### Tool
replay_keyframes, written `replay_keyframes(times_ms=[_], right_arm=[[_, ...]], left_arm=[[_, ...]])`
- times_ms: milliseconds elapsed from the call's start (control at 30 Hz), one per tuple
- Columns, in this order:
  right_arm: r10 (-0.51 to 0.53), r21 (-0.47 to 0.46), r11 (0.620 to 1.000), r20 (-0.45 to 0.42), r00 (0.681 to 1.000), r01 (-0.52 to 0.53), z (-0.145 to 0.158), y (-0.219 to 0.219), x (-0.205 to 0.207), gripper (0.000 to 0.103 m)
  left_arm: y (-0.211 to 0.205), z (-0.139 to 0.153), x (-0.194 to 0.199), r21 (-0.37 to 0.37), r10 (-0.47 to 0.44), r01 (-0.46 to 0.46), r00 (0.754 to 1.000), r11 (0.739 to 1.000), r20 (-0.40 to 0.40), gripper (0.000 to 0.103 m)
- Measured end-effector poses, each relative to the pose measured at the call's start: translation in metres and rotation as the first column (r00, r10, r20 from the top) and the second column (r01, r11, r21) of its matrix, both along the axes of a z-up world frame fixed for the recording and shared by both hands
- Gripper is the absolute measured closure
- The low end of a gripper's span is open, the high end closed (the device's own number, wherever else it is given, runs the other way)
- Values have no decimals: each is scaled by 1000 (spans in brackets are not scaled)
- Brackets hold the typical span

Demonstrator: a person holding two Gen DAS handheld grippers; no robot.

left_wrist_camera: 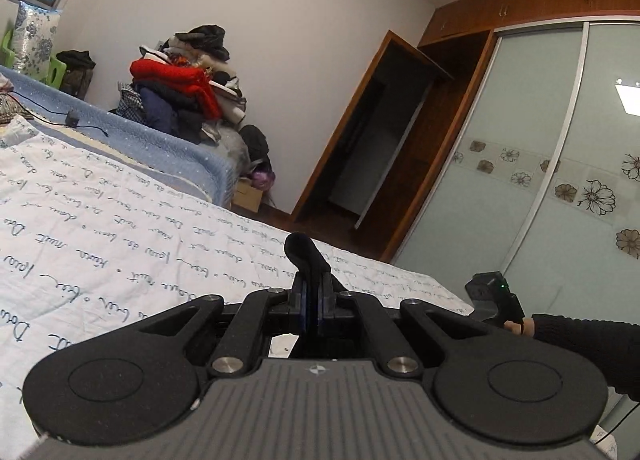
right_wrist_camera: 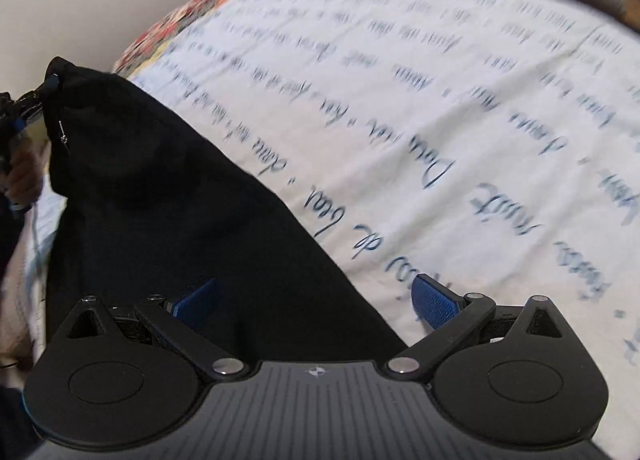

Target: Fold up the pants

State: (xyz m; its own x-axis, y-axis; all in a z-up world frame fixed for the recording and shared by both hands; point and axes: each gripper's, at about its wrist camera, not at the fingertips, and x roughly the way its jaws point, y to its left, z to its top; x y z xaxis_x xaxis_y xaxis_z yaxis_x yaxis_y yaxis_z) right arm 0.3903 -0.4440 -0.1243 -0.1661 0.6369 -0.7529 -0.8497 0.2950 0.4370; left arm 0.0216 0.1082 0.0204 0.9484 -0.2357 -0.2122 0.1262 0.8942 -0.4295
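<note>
While the left gripper (left_wrist_camera: 313, 302) pinches a bunched corner of the black pants (right_wrist_camera: 172, 211), the right gripper (right_wrist_camera: 316, 302) gapes wide, empty; the pants hang across the lower left, over the script-printed bedsheet (right_wrist_camera: 460, 107).

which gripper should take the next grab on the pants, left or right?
Right, probably. The left gripper is shut on a corner of the black pants, holding them up. The right gripper is open, its blue pads straddling the fabric edge over the bedsheet.
</note>
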Motion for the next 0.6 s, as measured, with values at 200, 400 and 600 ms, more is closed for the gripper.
replay_keyframes(times_ms=[200, 400, 600], right_arm=[[85, -32, 996, -21, 996, -86, -3, 14, -6, 94], [85, 12, 996, 85, 993, -86, 37, 3, -36, 95], [111, 170, 974, 230, 967, -152, 114, -43, -131, 95]], left_arm=[[4, -11, 0, -25, 21, -22, 999, 999, -44, 99], [18, -15, -4, -102, 38, -43, 998, 994, -48, 99], [27, -17, -52, -190, 0, -3, 1000, 982, -14, 99]])
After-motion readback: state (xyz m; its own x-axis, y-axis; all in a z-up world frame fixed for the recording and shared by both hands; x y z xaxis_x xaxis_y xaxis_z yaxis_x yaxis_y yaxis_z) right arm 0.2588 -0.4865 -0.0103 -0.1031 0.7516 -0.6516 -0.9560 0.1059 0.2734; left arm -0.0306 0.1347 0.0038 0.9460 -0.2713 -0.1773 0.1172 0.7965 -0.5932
